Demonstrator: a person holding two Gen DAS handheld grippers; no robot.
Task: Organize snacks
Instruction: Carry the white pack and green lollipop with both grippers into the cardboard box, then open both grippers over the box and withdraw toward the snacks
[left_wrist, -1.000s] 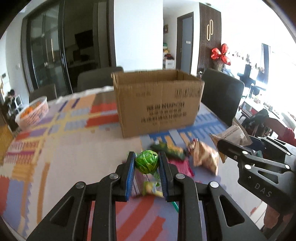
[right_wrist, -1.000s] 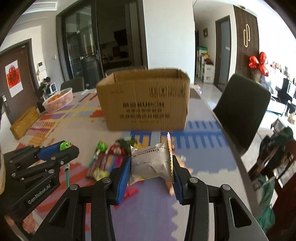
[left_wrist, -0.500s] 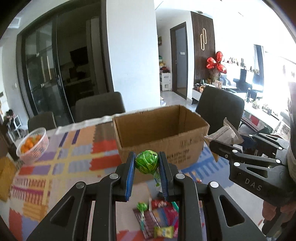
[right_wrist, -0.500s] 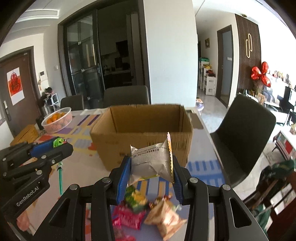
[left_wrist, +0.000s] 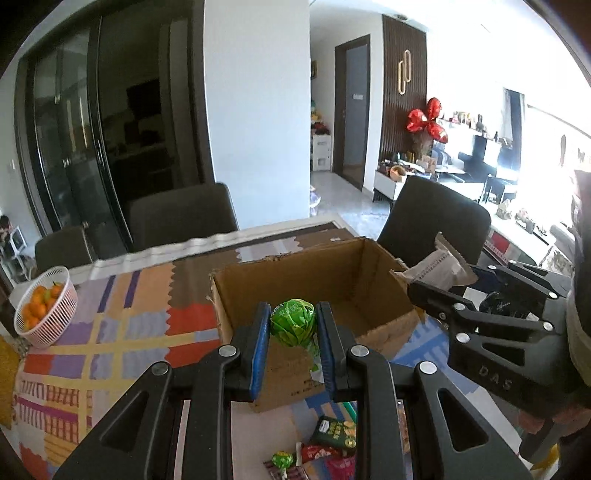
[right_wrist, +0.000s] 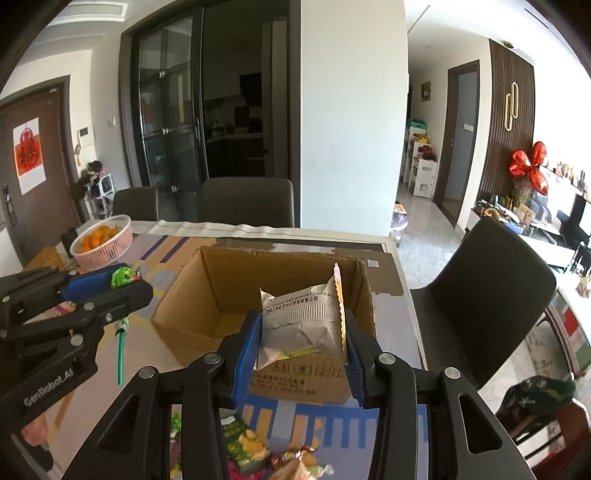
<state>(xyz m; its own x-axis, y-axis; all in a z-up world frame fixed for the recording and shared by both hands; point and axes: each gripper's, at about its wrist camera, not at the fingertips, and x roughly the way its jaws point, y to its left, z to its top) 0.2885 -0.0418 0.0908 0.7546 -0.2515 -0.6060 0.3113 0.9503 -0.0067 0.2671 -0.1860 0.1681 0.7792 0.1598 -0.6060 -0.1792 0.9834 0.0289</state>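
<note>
My left gripper (left_wrist: 292, 325) is shut on a green-wrapped lollipop (left_wrist: 293, 322), held above the near wall of the open cardboard box (left_wrist: 332, 280); its green stick (right_wrist: 120, 356) hangs below in the right wrist view. My right gripper (right_wrist: 301, 330) is shut on a silver snack packet (right_wrist: 299, 319), raised over the near edge of the same box (right_wrist: 221, 288). The box's inside looks bare where it shows. The right gripper with its packet (left_wrist: 436, 267) sits at the box's right side in the left wrist view. Loose snacks (left_wrist: 325, 443) lie on the table below.
A pink basket of oranges (left_wrist: 46, 306) stands at the table's far left, also the basket (right_wrist: 101, 242) in the right wrist view. Dark chairs (left_wrist: 181, 218) ring the far side and right (right_wrist: 491, 291). A patchwork cloth (left_wrist: 122, 332) covers the table.
Both grippers have risen and moved forward toward the box, each keeping its snack. The box's open top has come into view and the loose snacks have dropped to the bottom edge.
</note>
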